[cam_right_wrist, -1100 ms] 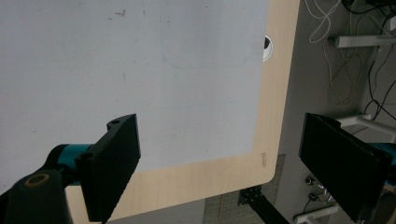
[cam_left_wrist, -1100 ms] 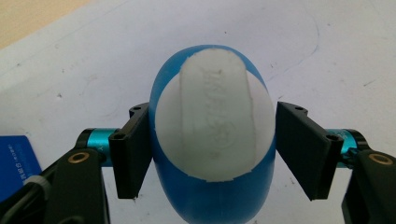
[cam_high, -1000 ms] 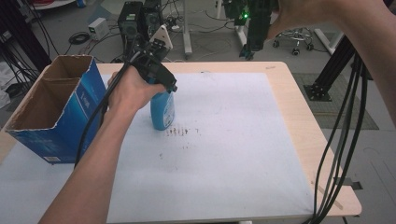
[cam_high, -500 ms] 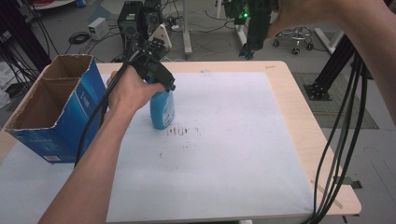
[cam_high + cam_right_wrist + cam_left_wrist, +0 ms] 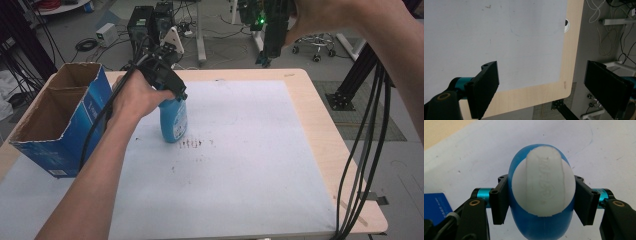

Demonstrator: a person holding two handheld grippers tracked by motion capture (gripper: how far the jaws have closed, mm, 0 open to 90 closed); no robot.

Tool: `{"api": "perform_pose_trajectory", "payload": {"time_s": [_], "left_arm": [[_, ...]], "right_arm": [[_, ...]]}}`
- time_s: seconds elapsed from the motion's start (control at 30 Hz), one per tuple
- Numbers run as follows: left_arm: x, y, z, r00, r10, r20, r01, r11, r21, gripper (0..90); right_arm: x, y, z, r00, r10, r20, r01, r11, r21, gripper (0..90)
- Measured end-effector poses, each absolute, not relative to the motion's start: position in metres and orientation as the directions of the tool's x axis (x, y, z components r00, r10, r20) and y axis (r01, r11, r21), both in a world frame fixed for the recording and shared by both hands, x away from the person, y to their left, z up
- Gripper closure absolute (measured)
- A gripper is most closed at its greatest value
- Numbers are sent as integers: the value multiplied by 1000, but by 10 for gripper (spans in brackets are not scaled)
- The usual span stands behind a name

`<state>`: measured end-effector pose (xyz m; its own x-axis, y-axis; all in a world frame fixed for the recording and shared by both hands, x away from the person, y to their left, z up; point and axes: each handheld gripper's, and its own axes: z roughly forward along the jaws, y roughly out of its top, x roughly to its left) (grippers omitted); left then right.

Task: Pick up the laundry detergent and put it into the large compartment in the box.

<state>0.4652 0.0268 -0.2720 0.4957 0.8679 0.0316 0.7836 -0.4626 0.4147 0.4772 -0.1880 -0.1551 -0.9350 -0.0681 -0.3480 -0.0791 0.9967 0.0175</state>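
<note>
Bottle (image 5: 174,119) stands on the sheet (image 5: 240,165), apparently right of the box (image 5: 60,120).

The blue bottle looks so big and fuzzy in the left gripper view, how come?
In the left gripper view the blue bottle sits right against the camera, so its white cap is soft and its raised lettering blurs. In the high view the bottle looks small and sharper, under even light with a faint shadow.

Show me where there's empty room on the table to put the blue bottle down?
The widest free patch is the white mat right of the blue bottle, out to the bare wooden edge. The near part, below the brown marks, is bare too. It is crowded at the left, where the open cardboard box stands beside the left hand-held gripper and its forearm.
</note>
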Motion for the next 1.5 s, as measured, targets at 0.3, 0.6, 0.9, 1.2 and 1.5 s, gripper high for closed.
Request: {"api": "perform_pose_trajectory", "payload": {"time_s": [0.3, 0.6, 0.9, 1.2, 1.5], "left_arm": [[464, 29, -239, 529, 848, 32, 763, -492, 419, 379], [463, 28, -199, 564, 825, 39, 745, -529, 405, 379], [458, 34, -158, 582, 811, 56, 728, -550, 409, 379], [454, 54, -140, 562, 826, 45, 752, -534, 387, 380], [445, 89, -110, 544, 838, 50, 761, -517, 391, 380]], "right_arm": [[475, -187, -155, -935, -61, -348, -73, 997, 19, 118], [472, -187, -152, -934, -56, -353, -69, 997, 25, 119], [472, -189, -152, -936, -41, -350, -56, 998, 32, 119], [472, -191, -150, -935, -38, -352, -53, 998, 35, 119], [472, -194, -150, -937, -27, -349, -41, 999, 31, 119]]}}
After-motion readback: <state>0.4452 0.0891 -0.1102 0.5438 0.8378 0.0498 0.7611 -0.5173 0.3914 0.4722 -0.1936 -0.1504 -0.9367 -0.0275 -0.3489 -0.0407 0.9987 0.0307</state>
